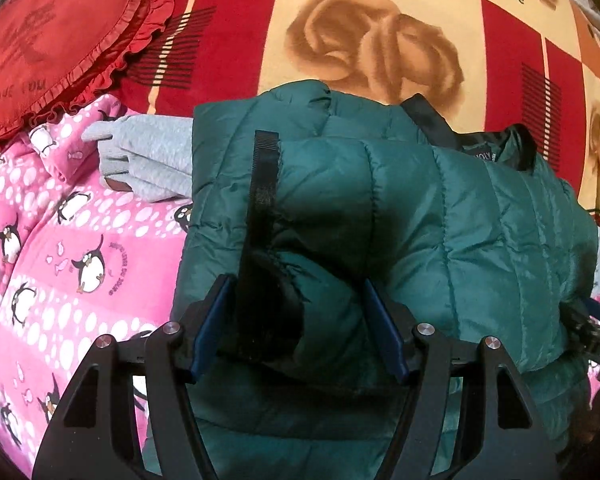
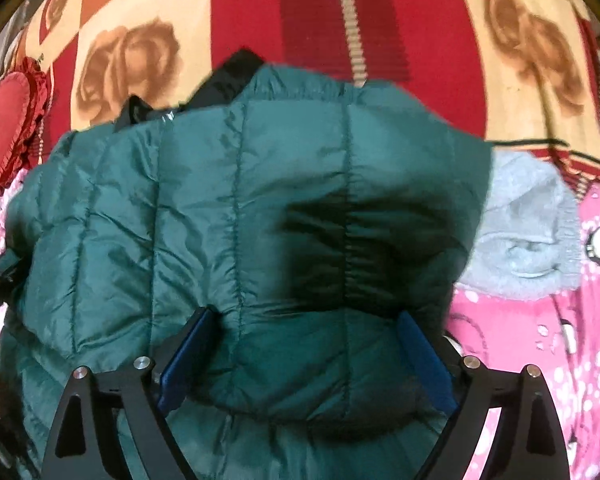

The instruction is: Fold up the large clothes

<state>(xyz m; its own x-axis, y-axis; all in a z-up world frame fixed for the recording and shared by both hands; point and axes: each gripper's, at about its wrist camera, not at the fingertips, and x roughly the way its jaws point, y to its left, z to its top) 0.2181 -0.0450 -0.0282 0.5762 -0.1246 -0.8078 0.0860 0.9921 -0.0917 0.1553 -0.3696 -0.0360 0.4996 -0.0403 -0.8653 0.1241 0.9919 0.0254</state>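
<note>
In the left wrist view, the left gripper (image 1: 296, 320) is seen spread wide, its blue-padded fingers (image 1: 210, 326) set on either side of a bunched fold of the green puffer jacket (image 1: 440, 216), with a black strap (image 1: 262, 184) of the jacket running up between them; whether the pads actually press the fabric cannot be told. In the right wrist view, the right gripper (image 2: 306, 356) is likewise spread wide, a puffed roll of the same green puffer jacket (image 2: 204, 216) bulging between its fingers (image 2: 186, 360); real clamping cannot be judged here either. The jacket is shown as shiny, dark teal, quilted in vertical channels and folded over itself into a thick bundle, its black lining (image 1: 432, 124) and a small label exposed at the far edge. Its lower part is cut off behind the gripper frames, and the right view is blurred. Under and just beside the jacket a pink penguin-print fleece (image 1: 72, 248) is spread, with a grey knit garment (image 1: 152, 160) partly hidden beneath the jacket. Beyond the jacket lies a red and cream rose-patterned blanket (image 1: 364, 20), and to its far left a red heart-shaped ruffled cushion (image 1: 56, 36).
</note>
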